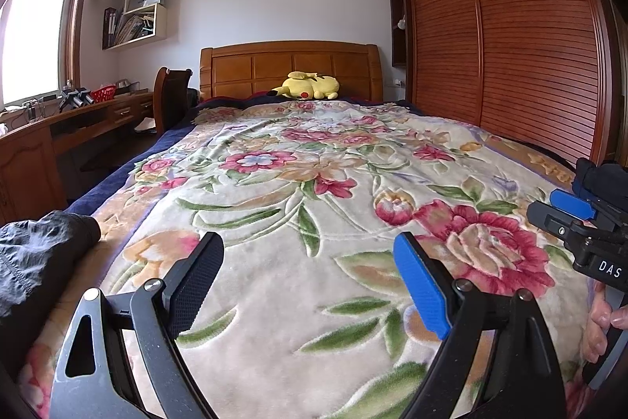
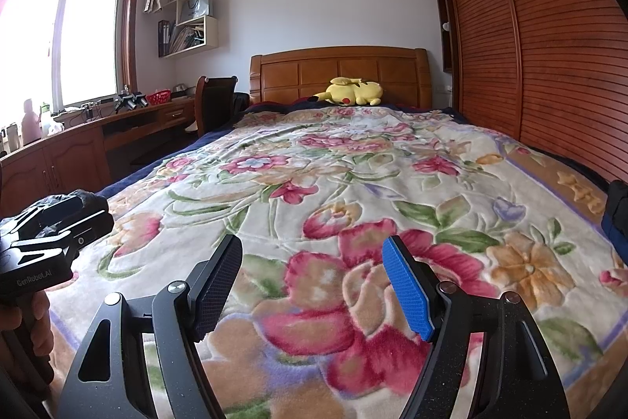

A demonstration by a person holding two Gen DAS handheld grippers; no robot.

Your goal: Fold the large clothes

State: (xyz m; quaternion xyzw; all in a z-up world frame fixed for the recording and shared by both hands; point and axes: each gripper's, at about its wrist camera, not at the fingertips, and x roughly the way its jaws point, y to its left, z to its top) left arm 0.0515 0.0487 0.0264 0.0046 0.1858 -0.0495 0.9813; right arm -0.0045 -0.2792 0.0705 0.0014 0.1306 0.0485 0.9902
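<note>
Floral blanket (image 1: 314,183) covers the bed; I hover my left hand-held gripper (image 1: 310,285) and right hand-held gripper (image 2: 314,285) wide and empty, ready for the dark garment (image 1: 35,262)

Both views low over bed (image 1: 298,183), headboard-facing

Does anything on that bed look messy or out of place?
Mostly tidy. The floral blanket lies flat. The one untidy thing is a dark garment crumpled at the bed's near left edge, not yet folded. A yellow plush toy lies by the headboard, looking deliberately placed.
</note>
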